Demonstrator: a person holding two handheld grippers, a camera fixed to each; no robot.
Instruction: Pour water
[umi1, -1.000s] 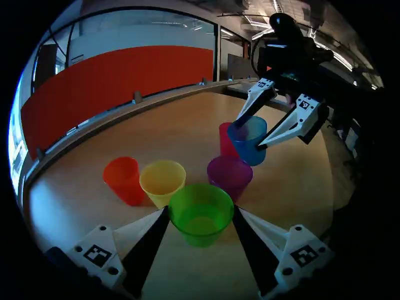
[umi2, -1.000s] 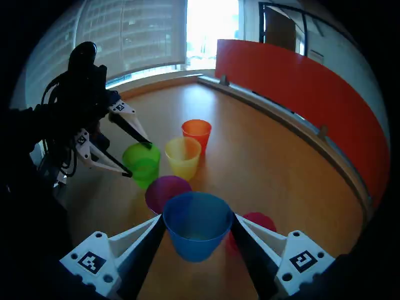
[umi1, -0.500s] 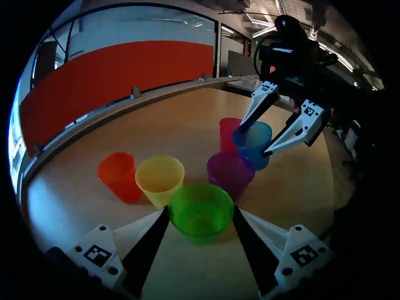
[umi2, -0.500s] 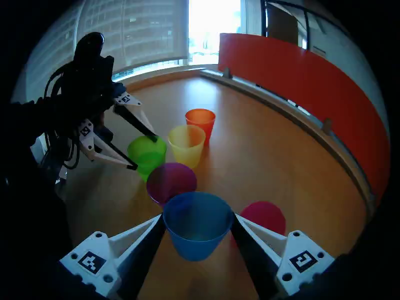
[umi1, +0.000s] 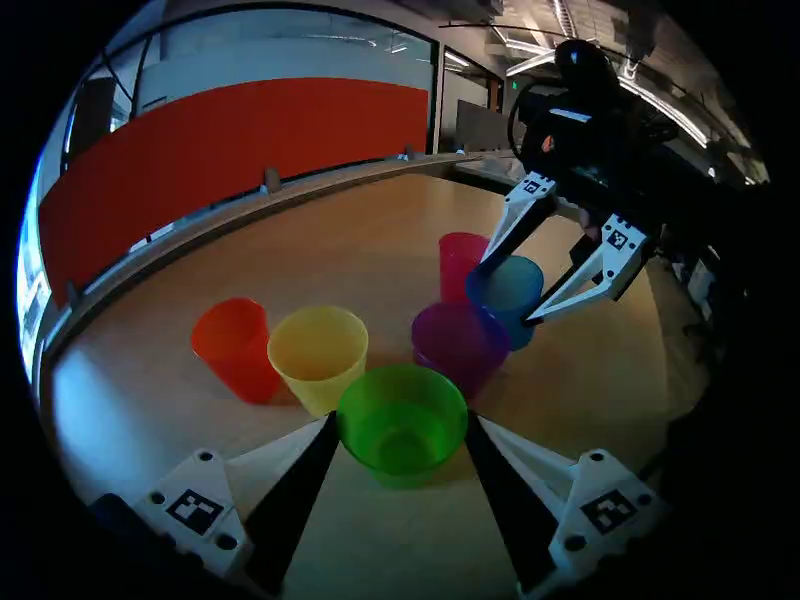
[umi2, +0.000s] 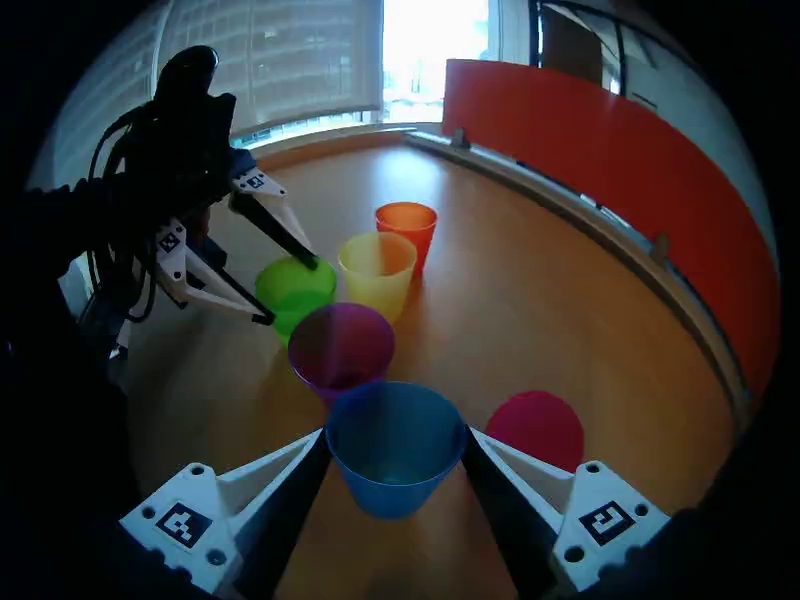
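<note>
Both grippers are loaded and nothing is tipping yet, so this looks like the moment just before the pour. The left gripper (umi1: 401, 418) has its two fingers clamped on the sides of a green cup (umi1: 400, 452), held upright. The right gripper (umi2: 396, 432) is clamped the same way on a blue cup (umi2: 395, 475), also upright. Something pale glints low in the blue cup, but I cannot tell if it is water. Between the two held cups stands a purple cup (umi2: 341, 345), just beside the blue one. A yellow cup (umi2: 377, 270) and an orange cup (umi2: 405, 222) stand in a row beyond it, and a pink cup (umi2: 535, 428) sits close on the blue cup's other side. The whole cluster is out on the middle of the wooden desk (umi2: 580, 310), well away from the edge that runs along the red partition (umi1: 230, 140). I would guess the next move calls for raising one held cup above another cup's rim. It should then roll slowly so the stream lands inside. The neighbours stand crowded together, so a wide swing could knock one over.
</note>
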